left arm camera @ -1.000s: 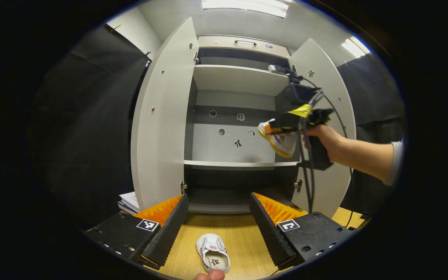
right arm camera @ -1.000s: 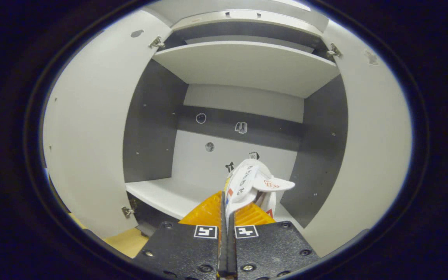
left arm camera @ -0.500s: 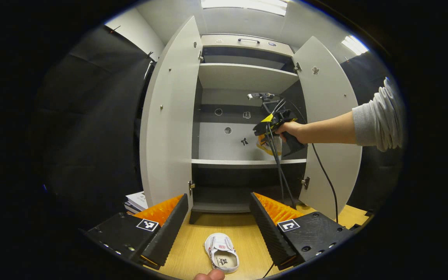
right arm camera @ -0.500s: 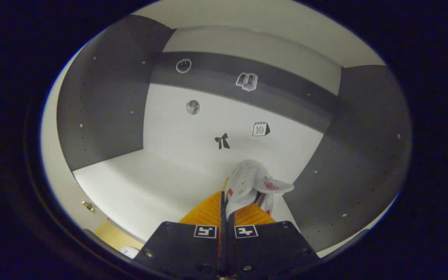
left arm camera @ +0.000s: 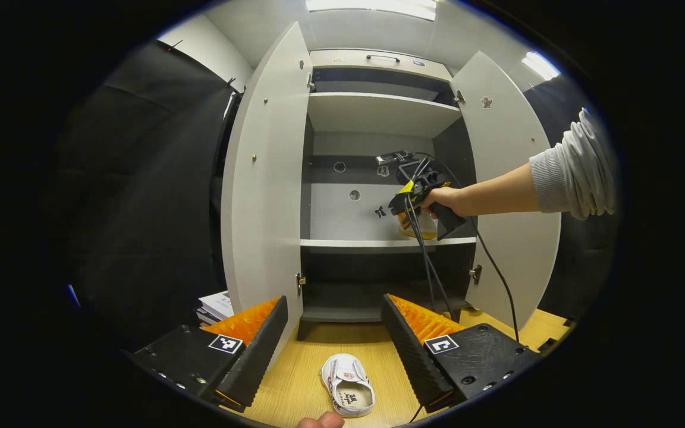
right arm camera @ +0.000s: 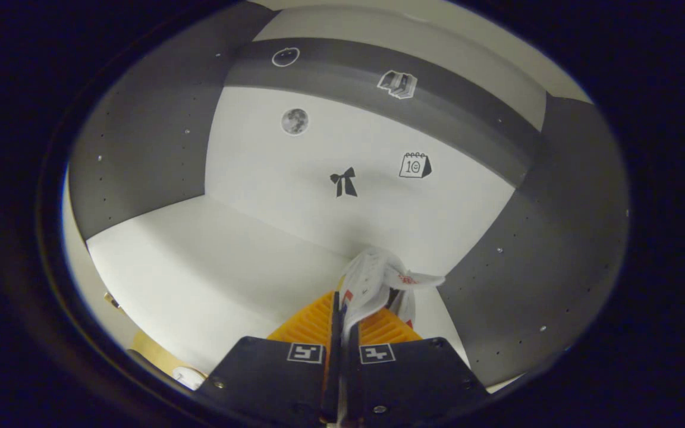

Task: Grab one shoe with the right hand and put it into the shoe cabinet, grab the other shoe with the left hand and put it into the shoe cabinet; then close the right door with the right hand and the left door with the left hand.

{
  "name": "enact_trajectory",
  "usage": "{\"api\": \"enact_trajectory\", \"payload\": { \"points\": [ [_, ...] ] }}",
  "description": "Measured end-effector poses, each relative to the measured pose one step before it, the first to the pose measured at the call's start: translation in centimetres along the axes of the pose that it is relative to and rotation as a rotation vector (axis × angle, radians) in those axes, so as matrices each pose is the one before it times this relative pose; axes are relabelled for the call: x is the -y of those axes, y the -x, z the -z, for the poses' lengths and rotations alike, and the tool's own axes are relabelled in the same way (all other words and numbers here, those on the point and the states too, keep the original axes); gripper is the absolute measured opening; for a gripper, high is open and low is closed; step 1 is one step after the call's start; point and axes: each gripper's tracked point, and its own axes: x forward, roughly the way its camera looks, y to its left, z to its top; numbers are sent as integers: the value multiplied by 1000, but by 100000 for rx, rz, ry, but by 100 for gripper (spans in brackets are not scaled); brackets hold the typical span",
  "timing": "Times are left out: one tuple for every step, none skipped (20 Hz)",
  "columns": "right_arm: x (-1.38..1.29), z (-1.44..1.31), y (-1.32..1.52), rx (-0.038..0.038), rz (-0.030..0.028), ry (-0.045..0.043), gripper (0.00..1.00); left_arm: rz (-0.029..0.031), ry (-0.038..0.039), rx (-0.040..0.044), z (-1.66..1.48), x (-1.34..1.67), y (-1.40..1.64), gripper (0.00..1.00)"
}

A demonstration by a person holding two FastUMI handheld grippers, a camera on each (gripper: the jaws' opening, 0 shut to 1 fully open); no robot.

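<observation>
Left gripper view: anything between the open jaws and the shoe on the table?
Nothing: bare tabletop lies between the left gripper and the shoe, which sits low between the jaws in the left gripper view.

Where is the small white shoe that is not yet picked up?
In the left gripper view, the small white shoe lies on the wooden tabletop, between the open left gripper fingers, before the open grey shoe cabinet.

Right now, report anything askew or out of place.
Nothing is damaged or spilled. The right gripper pinches its shoe by the upper, squashing it out of shape. The other shoe lies upright on the floor.
</observation>
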Motion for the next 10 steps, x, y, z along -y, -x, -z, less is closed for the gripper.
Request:
{"api": "enact_trajectory", "payload": {
  "points": [
    [-9,62,-156,185,517,268,17,-10,305,51,75,-3,-103,95],
    [-115,-1,-106,-233,-3,-248,28,89,193,230,158,-12,-97,95],
    [-359,0,-8,-375,-677,-535,29,-129,-105,217,65,-41,-75,95],
    [-372,45,42,-422,-772,-391,38,-438,-268,79,-52,-97,15,95],
    [-48,-51,90,-522,376,-50,47,-380,-236,248,-157,-53,49,95],
    [-97,9,128,-233,19,148,50,-352,-114,459,-145,-54,22,95],
    [-32,-199,327,389,54,-212,53,-622,-58,774,-178,-57,-84,95],
    [-213,-208,598,792,-795,-185,59,-446,256,635,-132,-7,-135,95],
    [-188,-470,814,2523,-1336,-998,46,-197,599,86,8,67,-40,95],
    [197,-791,1007,3532,588,-1686,53,90,518,-184,85,83,-5,95]
  ]
}}
